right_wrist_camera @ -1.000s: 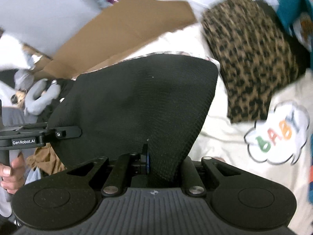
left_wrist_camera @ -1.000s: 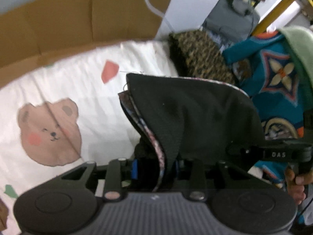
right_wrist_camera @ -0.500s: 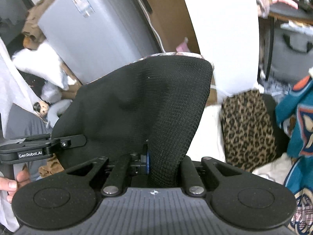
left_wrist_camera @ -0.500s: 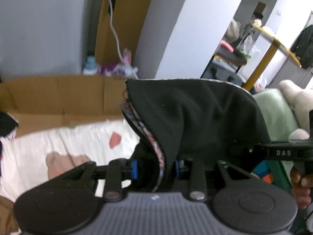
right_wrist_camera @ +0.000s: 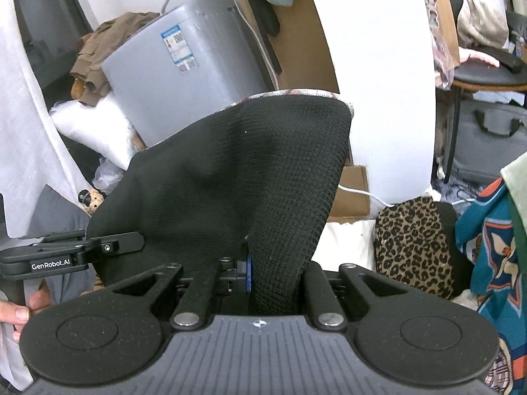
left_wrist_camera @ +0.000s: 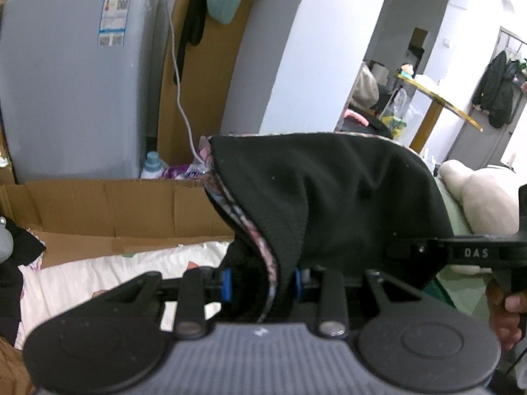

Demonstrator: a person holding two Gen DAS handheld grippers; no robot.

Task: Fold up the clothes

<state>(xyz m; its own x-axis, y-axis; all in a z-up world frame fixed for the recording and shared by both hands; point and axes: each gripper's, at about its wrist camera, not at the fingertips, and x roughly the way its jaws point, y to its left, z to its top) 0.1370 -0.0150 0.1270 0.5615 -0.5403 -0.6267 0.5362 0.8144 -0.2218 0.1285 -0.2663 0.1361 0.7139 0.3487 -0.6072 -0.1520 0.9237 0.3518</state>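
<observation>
Lighting: even indoor daylight, bright on the white wall; no hard shadows. Optics: strong fisheye bend and dark vignette at corners. Focus: black garment sharp-textured in right view, left view softer, background slightly blurred

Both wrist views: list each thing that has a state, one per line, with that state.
Black knit garment with patterned lining: held up, stretched between both tools.
Left tool: shut on a thick fold of the garment.
Right tool: shut on the garment's edge.
Brown cardboard box: flaps open.
Leopard-print cloth: lying on the bed.
</observation>
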